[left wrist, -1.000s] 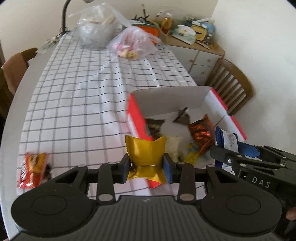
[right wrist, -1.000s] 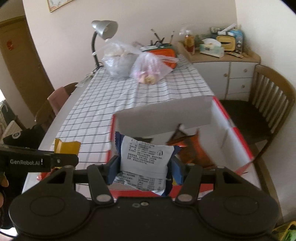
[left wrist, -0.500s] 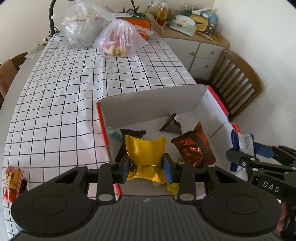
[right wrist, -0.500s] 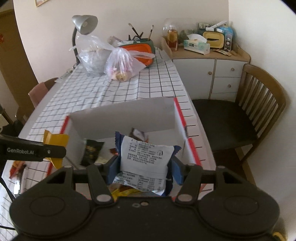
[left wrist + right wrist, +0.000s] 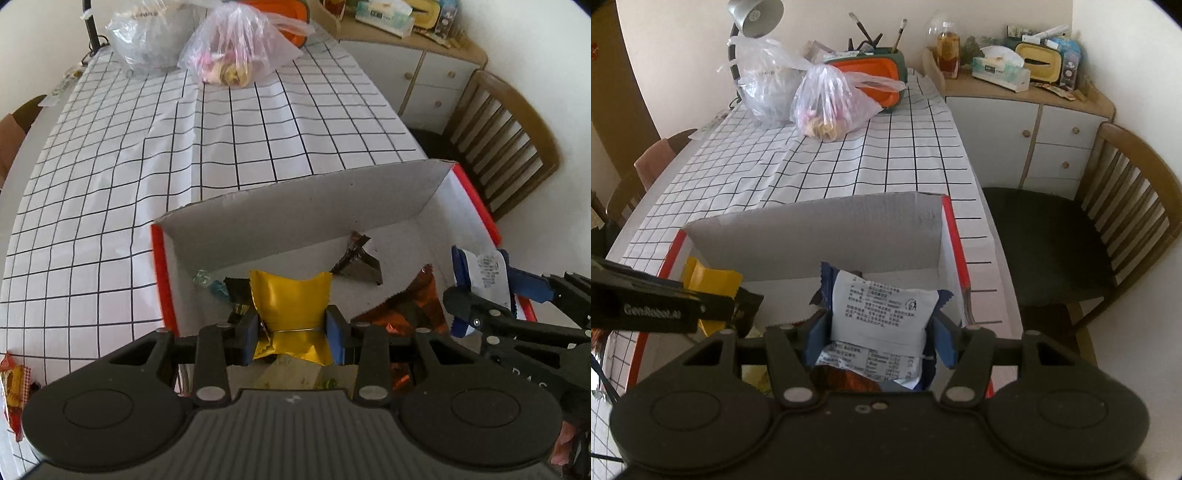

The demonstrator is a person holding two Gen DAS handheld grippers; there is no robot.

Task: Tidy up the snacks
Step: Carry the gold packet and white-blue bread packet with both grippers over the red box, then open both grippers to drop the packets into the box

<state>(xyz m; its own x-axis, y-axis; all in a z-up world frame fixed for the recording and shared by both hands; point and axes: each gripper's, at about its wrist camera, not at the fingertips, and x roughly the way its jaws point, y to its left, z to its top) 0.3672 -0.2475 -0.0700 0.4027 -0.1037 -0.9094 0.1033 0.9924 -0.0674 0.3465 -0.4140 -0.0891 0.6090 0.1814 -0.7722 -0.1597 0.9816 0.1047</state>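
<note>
While both grippers hung over the open box [image 5: 295, 206], the left gripper [image 5: 291, 328] pinched a yellow packet [image 5: 290, 295] above its near-left corner, and the right gripper [image 5: 877, 334] clamped a white-and-blue packet [image 5: 882, 310] above its right side. Other snacks [image 5: 406, 302] lay inside.

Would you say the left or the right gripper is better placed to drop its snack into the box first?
Left, probably: the left gripper holds its yellow packet over the box middle; the right gripper's packet hangs near the side wall.
</note>
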